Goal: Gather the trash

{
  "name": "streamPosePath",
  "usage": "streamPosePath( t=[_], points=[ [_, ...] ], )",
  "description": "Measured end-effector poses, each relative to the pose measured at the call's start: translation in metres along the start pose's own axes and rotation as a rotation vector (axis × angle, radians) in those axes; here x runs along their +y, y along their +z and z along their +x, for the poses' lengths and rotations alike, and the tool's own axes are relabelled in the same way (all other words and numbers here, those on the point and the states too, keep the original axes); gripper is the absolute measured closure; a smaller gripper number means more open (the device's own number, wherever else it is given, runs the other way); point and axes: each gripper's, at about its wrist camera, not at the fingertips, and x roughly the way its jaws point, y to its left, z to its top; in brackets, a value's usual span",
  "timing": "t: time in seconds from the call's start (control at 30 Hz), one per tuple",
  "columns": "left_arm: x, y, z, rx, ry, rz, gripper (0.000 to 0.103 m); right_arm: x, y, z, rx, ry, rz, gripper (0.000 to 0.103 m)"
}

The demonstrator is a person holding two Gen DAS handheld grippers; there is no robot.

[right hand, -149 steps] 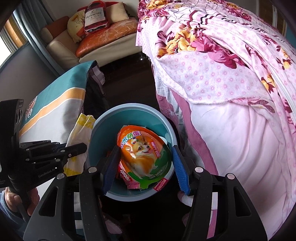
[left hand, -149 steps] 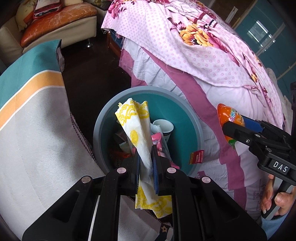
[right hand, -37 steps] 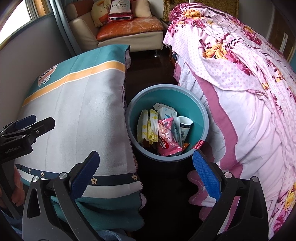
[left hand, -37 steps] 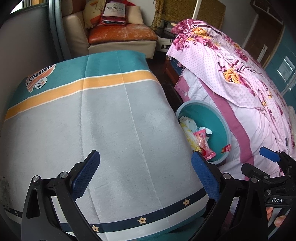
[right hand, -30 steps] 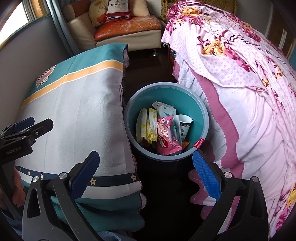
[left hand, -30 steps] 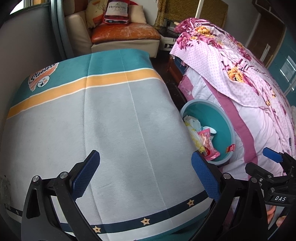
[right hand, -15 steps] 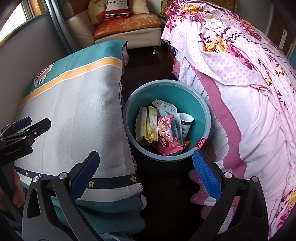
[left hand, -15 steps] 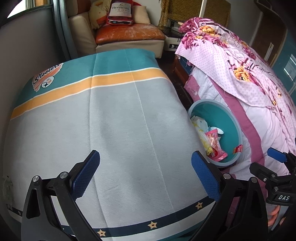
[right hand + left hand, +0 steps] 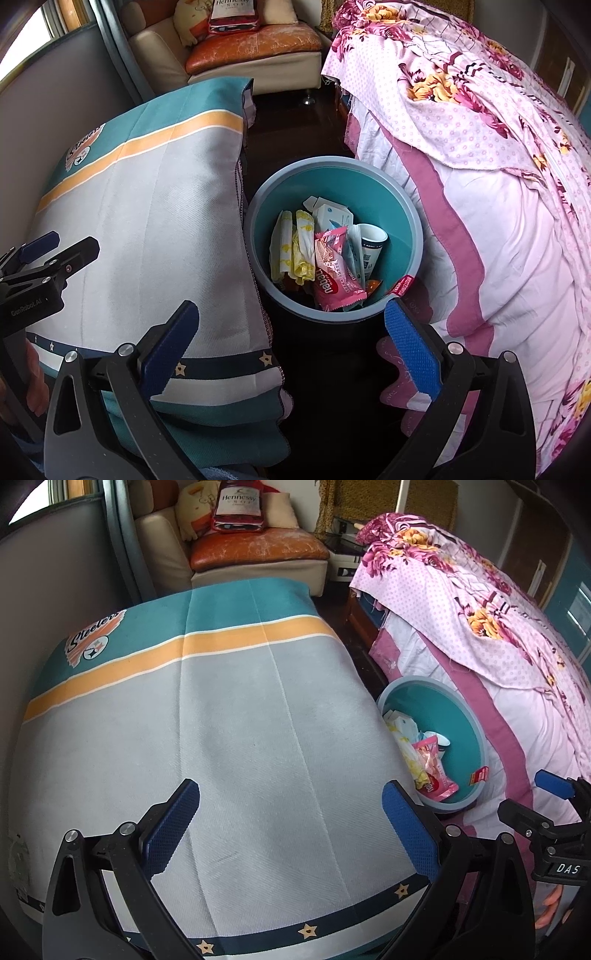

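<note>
A round teal bin (image 9: 402, 206) stands on the dark floor between a cloth-covered table and a bed. Inside it lie a pink snack wrapper (image 9: 334, 271), a yellow-and-white tissue (image 9: 295, 249), a white carton (image 9: 332, 216) and a paper cup (image 9: 373, 240). My right gripper (image 9: 291, 343) hovers open and empty above the bin's near rim. My left gripper (image 9: 291, 827) is open and empty over the grey cloth, with the bin (image 9: 465, 716) off to its right. Each gripper shows in the other's view: the right gripper (image 9: 535, 801) and the left gripper (image 9: 55, 247).
The table cloth (image 9: 207, 716) is grey with orange and teal bands and a starred dark hem. A bed with a pink floral cover (image 9: 498, 155) borders the bin on the right. A sofa with an orange cushion (image 9: 258, 550) stands at the back. A hand (image 9: 554, 904) holds the right gripper.
Five seconds ago the left gripper held the yellow tissue and the right held an orange snack bag over the bin. Both are now open, empty and pulled back; little has moved in the last second.
</note>
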Motion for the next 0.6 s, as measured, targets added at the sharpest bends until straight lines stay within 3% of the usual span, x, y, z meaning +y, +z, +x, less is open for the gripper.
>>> streamPosePath(
  t=[0.6],
  points=[
    [0.0065, -0.0029, 0.0071, 0.024, 0.004, -0.004, 0.004, -0.0004, -0.0006, 0.0024, 0.006, -0.016, 0.005, 0.006]
  ],
)
